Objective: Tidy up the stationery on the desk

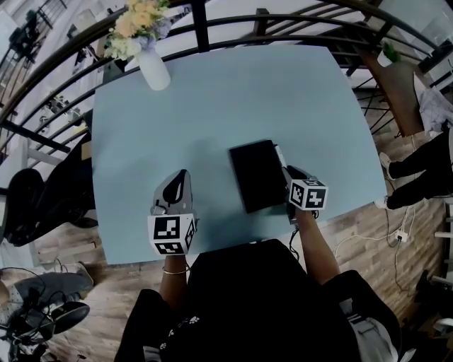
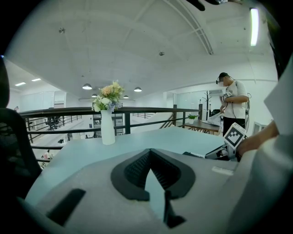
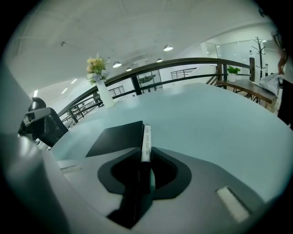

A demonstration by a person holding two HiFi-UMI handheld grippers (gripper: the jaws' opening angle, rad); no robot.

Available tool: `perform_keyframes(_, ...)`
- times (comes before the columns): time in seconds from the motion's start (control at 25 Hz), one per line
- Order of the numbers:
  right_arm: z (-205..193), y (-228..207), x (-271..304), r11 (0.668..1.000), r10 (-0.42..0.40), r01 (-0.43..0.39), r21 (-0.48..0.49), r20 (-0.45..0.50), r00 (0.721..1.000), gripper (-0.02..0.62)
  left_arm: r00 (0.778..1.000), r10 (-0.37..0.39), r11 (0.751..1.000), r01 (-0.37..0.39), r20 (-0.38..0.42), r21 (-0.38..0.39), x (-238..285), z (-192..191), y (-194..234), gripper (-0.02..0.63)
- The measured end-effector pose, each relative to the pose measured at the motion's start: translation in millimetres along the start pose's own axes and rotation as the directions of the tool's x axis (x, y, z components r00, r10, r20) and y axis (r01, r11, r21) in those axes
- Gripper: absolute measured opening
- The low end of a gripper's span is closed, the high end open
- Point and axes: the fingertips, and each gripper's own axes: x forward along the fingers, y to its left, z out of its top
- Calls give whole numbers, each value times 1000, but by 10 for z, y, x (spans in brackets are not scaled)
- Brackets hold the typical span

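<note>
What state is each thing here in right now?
Vase: upright, holding flowers.
Notebook: closed, flat on table.
Pen: gripped, beside notebook's edge.
Right tongs: shut on pen.
Left tongs: shut, empty.

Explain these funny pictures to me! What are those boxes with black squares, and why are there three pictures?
A person holds a two-jaw grabbing tool in each hand. The checkered cubes are part of those tools. The head view looks down from a camera on the person's head. The two gripper views come from cameras riding on the tools. On the blue table are a vase of flowers and a black notebook. The left gripper is shut and empty. The right gripper pinches a white pen beside the notebook.
</note>
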Motion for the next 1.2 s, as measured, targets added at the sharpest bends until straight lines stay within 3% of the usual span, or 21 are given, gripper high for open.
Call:
perform_keyframes(0.76, -5, 14, 12, 999, 24, -24, -33, -10, 1000, 86, 1000, -2, 999, 3, -12, 36, 3, 3, 20, -8)
perform_keyframes(1.2, 77, 15, -27, 999, 35, -35, 4, 35, 999, 97, 1000, 1, 999, -1, 2, 32, -20, 25, 56, -8)
